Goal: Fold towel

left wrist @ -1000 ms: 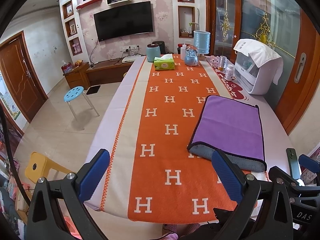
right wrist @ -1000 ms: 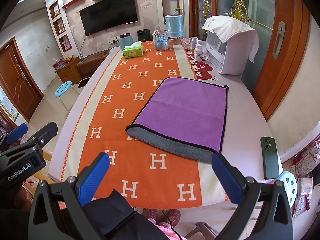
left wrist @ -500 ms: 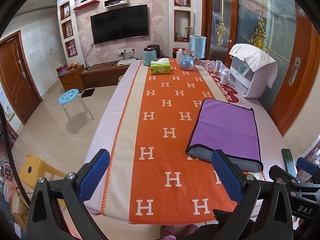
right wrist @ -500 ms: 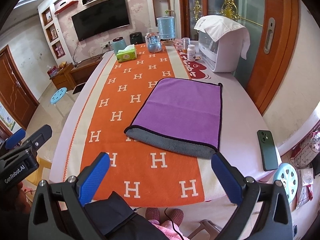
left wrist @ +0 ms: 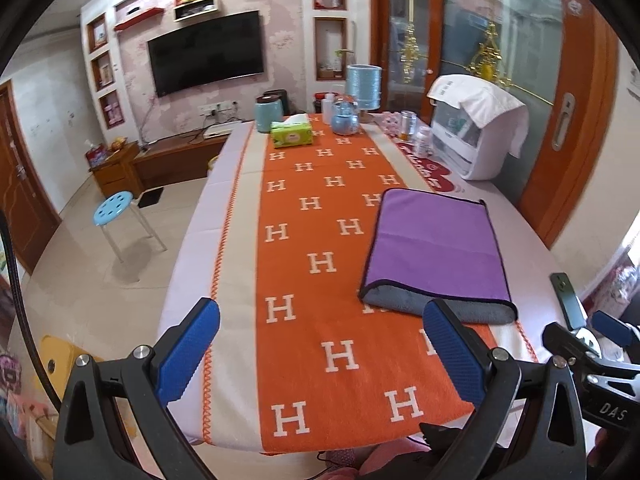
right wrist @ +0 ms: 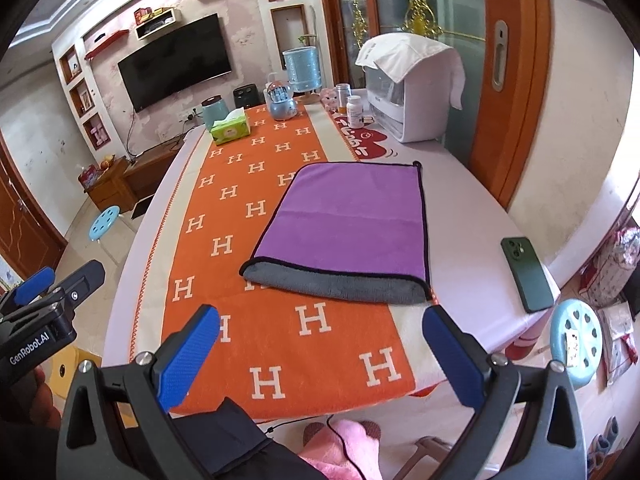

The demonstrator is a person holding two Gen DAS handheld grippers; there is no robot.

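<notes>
I hold both tongs above the near end of a long table [left wrist: 192, 248] in a living room. My left tongs [left wrist: 320, 344] gape wide and grip nothing; my right tongs [right wrist: 320, 344] are spread just as wide, also empty. From the right camera, the left tongs show at nine o'clock, over the table's edge.

The towel [right wrist: 348, 216] lies flat on the table, purple side up, already folded over once, with its grey underside showing along the near edge. In the right view it sits at twelve o'clock from my tongs, half on the orange runner [right wrist: 240, 208] patterned with white H letters, half on the pale cloth beside it. In the left view the towel [left wrist: 436, 248] is toward two o'clock.

A dark green phone [right wrist: 526, 274] lies at three o'clock of the towel, well apart from it, near the table's edge. At the far end stand a green tissue box [left wrist: 291, 134], a pale blue kettle [left wrist: 267, 113], a blue teapot [left wrist: 345, 120] and some bottles [right wrist: 354, 111]. A white appliance [right wrist: 416, 96] draped with a white cloth stands at one o'clock.

Beyond the table, a television [left wrist: 206, 51] hangs on the pink wall above a low wooden cabinet [left wrist: 120, 168]. A blue stool [left wrist: 114, 210] stands on the tiled floor at ten o'clock, and another [right wrist: 576, 342] sits by the near right corner.
</notes>
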